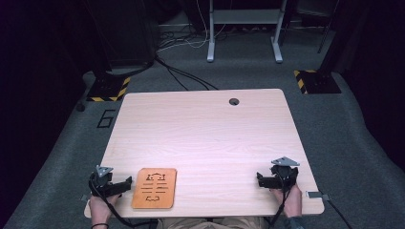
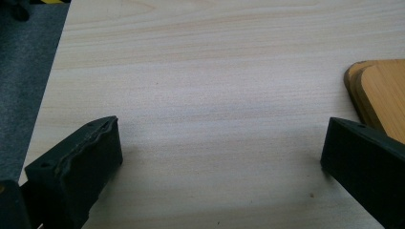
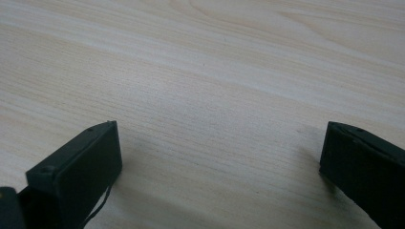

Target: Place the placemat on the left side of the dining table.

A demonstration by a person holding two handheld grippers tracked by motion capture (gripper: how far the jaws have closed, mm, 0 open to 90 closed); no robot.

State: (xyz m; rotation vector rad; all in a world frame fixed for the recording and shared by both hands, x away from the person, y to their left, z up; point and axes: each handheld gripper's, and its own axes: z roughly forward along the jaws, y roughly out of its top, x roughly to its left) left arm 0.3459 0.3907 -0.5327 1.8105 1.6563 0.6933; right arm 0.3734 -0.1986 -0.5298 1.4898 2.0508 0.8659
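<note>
resting near the table [image 1: 200, 124] front edge, left claw [image 1: 125, 182] and right claw [image 1: 260, 180] gape wide beside the wooden board [image 1: 154, 188].

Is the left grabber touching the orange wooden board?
Apart. In the high view, bare table shows between the left gripper and the orange board, and its jaws stand open.

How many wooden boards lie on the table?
1. The wooden board lies flat near the table's front edge, just beside the open left gripper.
</note>
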